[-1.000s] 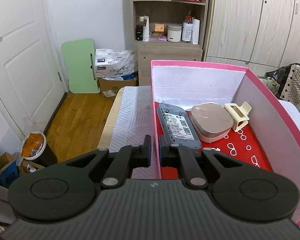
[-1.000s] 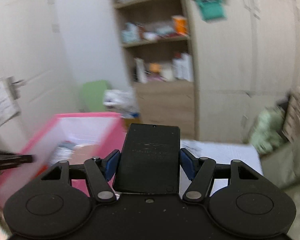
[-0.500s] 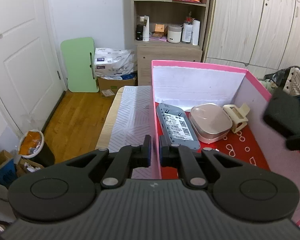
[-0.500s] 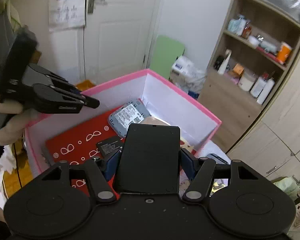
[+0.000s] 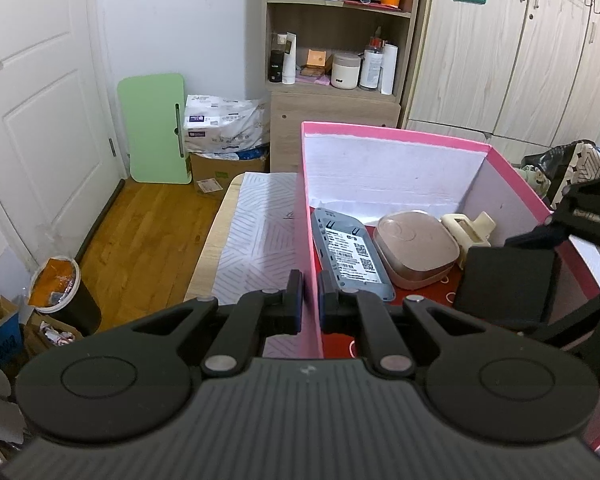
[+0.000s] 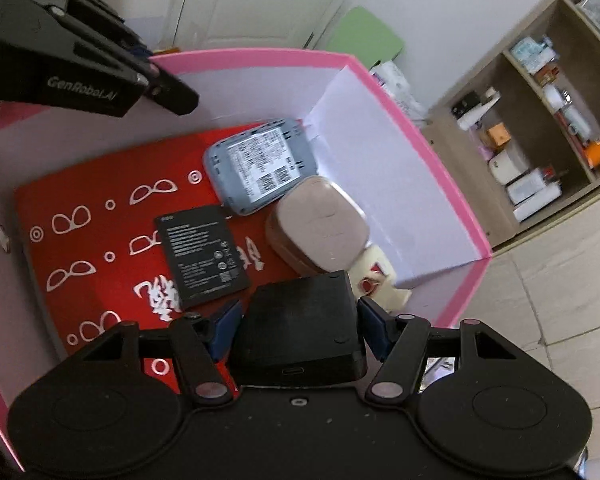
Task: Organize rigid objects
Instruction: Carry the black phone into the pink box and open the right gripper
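Note:
A pink box [image 5: 392, 134] with a red printed floor holds a grey labelled device [image 5: 350, 256], a pinkish-brown rounded case [image 5: 416, 254] and a cream claw clip [image 5: 468, 230]. A flat black battery [image 6: 200, 256] also lies on the red floor. My left gripper [image 5: 309, 306] is shut on the box's left wall, which runs up between its pads. My right gripper [image 6: 300, 320] is shut on a black rectangular device [image 6: 300, 332], tilted down inside the box near the right wall, just in front of the clip. The left wrist view has that device [image 5: 504, 284] at the right.
The box stands on a table covered by a striped cloth [image 5: 256, 240]. Behind are a wooden shelf unit [image 5: 336, 40] with bottles, and wardrobe doors [image 5: 500, 60]. On the floor to the left stand a green board [image 5: 156, 128], a cardboard carton and a bin [image 5: 60, 292].
My right gripper has rolled and swung over the pink box with the black device, then sunk into it, and has entered the left wrist view from the right. The left gripper has stayed put.

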`<state>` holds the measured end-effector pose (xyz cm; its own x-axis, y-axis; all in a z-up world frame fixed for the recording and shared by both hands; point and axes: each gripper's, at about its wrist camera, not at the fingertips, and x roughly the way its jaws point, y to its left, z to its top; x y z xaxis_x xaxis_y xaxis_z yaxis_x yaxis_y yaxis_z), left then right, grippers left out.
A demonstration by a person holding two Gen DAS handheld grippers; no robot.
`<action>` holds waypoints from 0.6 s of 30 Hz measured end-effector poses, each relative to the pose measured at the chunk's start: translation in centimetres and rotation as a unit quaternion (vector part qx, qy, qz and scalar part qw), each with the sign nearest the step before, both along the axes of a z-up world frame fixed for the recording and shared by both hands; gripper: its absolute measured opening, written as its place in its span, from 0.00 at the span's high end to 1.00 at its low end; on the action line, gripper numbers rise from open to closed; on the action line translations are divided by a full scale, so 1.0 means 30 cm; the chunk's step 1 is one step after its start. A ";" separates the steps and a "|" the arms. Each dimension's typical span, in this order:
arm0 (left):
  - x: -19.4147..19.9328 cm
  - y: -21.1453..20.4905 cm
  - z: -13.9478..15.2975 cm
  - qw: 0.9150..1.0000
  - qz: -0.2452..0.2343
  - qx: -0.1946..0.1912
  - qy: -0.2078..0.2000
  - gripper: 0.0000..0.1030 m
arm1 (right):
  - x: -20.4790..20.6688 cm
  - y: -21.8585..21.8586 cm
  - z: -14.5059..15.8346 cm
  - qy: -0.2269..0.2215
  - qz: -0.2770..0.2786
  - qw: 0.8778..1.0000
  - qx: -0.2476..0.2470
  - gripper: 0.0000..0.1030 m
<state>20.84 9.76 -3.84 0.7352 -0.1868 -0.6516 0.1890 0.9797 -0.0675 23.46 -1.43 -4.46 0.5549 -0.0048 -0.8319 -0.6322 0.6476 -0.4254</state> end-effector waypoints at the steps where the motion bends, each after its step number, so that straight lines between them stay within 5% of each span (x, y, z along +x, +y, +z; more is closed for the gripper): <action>1: 0.000 0.001 0.000 1.000 0.000 0.000 0.000 0.93 | 0.011 0.001 -0.003 0.004 -0.005 1.000 0.001 0.34; 4: 0.000 0.002 -0.001 1.000 0.000 0.001 0.000 0.93 | 0.029 0.004 -0.008 0.003 -0.036 0.999 0.022 0.34; 7: -0.004 -0.001 -0.001 1.000 0.000 0.004 -0.002 0.93 | 0.076 -0.022 0.006 0.033 -0.099 0.990 0.097 0.34; 12: -0.005 -0.007 0.000 1.000 0.001 0.010 -0.004 0.93 | 0.069 -0.027 0.002 0.040 -0.100 0.987 0.115 0.34; 18: -0.007 -0.014 0.002 1.000 0.001 0.014 -0.005 0.93 | 0.021 -0.098 0.108 -0.020 -0.123 0.977 0.176 0.29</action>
